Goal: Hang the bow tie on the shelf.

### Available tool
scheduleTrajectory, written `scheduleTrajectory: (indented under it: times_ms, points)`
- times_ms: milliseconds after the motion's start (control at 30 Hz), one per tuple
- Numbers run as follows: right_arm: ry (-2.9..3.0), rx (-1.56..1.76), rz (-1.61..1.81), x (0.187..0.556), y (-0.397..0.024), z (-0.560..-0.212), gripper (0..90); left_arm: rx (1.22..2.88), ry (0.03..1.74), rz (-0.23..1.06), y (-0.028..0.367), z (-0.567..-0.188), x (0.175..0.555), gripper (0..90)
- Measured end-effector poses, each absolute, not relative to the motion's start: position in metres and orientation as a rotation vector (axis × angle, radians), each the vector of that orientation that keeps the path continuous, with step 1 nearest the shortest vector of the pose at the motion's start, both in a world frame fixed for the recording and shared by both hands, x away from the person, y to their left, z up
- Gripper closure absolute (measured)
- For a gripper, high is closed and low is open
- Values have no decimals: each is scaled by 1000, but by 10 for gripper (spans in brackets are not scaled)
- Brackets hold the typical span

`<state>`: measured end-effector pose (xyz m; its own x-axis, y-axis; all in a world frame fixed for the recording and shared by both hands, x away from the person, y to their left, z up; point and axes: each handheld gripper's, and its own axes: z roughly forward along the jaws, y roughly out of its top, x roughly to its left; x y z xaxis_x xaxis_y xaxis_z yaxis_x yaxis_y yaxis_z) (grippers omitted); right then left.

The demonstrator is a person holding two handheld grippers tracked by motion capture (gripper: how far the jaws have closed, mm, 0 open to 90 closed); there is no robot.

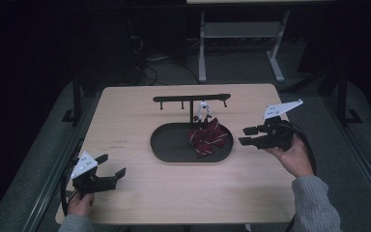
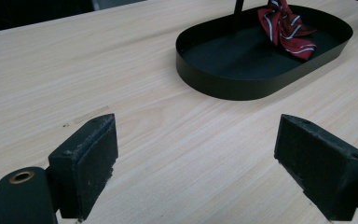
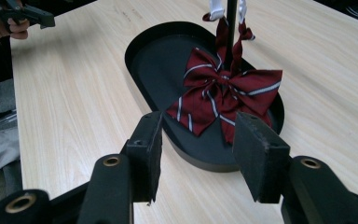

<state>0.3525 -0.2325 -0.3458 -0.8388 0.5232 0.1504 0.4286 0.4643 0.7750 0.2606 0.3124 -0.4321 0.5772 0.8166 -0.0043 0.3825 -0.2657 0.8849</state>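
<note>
A: What carries everything?

B: A pale wooden table. Near its middle sits a black oval tray, and every place below is given from that tray.

A: What rises from the tray?

B: A black rack: a thin post stands at the tray's far edge and bears a crossbar with small pegs, running above and behind the tray.

A: And the thing being worked on?

B: A dark red bow tie with pale stripes. It lies inside the tray, in its right half, against the foot of the post. Its strap runs up the post to a white clip hanging under the crossbar.

A: Where is the right gripper?

B: Just to the right of the tray, level with it and pointing at it. Its jaws stand partly apart with nothing between them; in the right gripper view they frame the bow tie, which lies a little beyond the pads.

A: The left gripper?

B: Well apart from the tray, toward its near left, by the table's front edge. Its jaws gape wide and hold nothing, with bare wood between them.
</note>
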Motion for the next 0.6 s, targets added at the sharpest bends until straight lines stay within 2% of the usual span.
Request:
scheduleTrajectory:
  times_ms: [600]
  points:
    - [2582,910,1330,332,-251,-368,515,1872,971,576,312,-433,261,129]
